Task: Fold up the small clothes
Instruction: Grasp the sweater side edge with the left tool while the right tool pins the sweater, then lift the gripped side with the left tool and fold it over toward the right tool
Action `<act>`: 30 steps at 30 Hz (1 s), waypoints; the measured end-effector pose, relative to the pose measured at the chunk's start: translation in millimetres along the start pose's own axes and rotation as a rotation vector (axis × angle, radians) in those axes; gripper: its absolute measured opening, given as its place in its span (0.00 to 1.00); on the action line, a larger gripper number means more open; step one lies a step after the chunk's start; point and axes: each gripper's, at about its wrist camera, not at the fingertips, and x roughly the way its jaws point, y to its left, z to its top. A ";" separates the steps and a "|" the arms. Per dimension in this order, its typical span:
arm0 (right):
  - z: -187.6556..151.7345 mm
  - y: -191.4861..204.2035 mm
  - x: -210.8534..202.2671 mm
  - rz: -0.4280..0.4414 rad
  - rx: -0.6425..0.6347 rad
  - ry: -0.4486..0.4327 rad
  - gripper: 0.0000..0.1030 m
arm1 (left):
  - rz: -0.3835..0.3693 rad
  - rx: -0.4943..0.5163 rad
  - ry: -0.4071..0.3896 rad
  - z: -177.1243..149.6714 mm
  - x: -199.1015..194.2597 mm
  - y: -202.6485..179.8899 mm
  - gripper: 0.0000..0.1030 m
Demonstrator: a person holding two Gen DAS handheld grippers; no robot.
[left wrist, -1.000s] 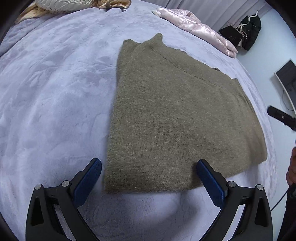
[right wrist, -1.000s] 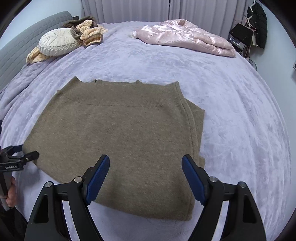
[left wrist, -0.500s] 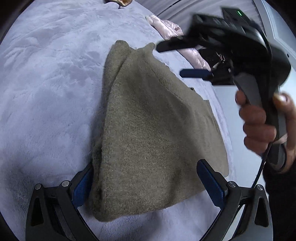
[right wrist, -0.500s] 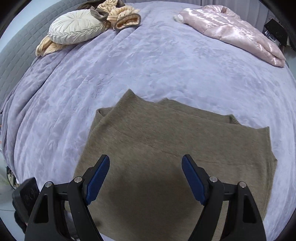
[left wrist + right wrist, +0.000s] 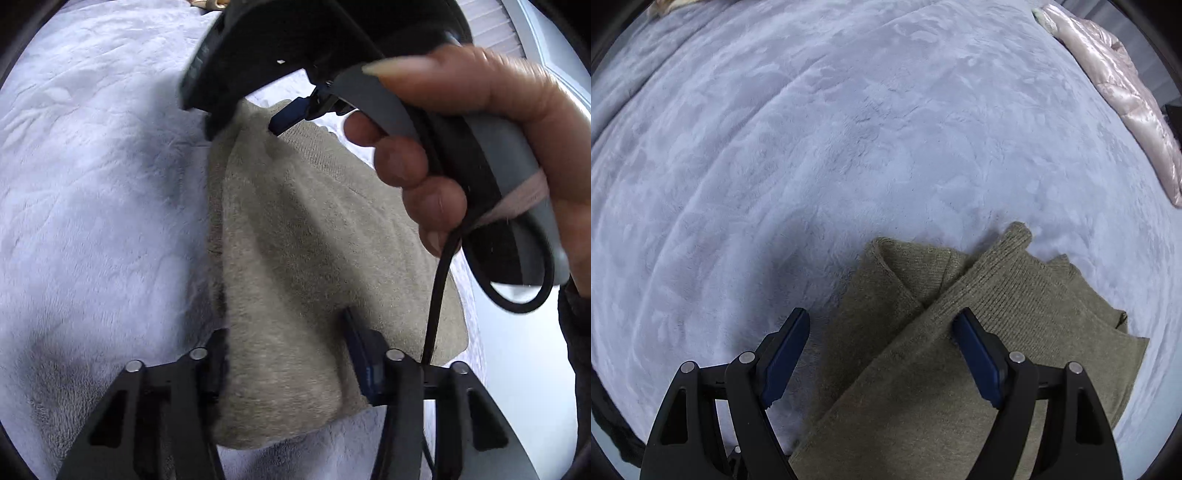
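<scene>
An olive-green knit garment (image 5: 295, 258) lies folded on the lavender bed cover (image 5: 92, 184). My left gripper (image 5: 288, 354) is shut on the garment's near edge, with bunched cloth between the fingers. My right gripper (image 5: 881, 354) is open over the garment's far end (image 5: 979, 332), its right finger (image 5: 979, 358) above the cloth and nothing held. In the left wrist view the right gripper's body and the hand (image 5: 461, 147) holding it fill the upper right, right above the garment.
A pink satin jacket (image 5: 1123, 92) lies at the far right of the bed. The bed cover (image 5: 849, 129) stretches away to the left and ahead of the garment. The bed's edge and pale floor (image 5: 509, 350) show right of the garment.
My left gripper has closed on the garment's near edge and bunched it up. My right gripper has moved across to the far end, close over the left one, and stays open.
</scene>
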 end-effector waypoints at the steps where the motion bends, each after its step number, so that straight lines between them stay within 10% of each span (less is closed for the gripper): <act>1: -1.4 5.1 3.1 -0.026 -0.028 -0.003 0.70 | 0.008 -0.002 0.001 -0.6 -1.9 0.1 0.39; 6: -11.9 9.7 -3.5 -0.078 -0.076 -0.035 0.25 | 0.115 0.064 0.003 -1.9 -0.9 -24.7 0.24; 30: -44.1 -40.3 -84.8 0.115 -0.075 -0.192 0.21 | 0.432 0.226 -0.009 -1.1 7.2 -113.9 0.18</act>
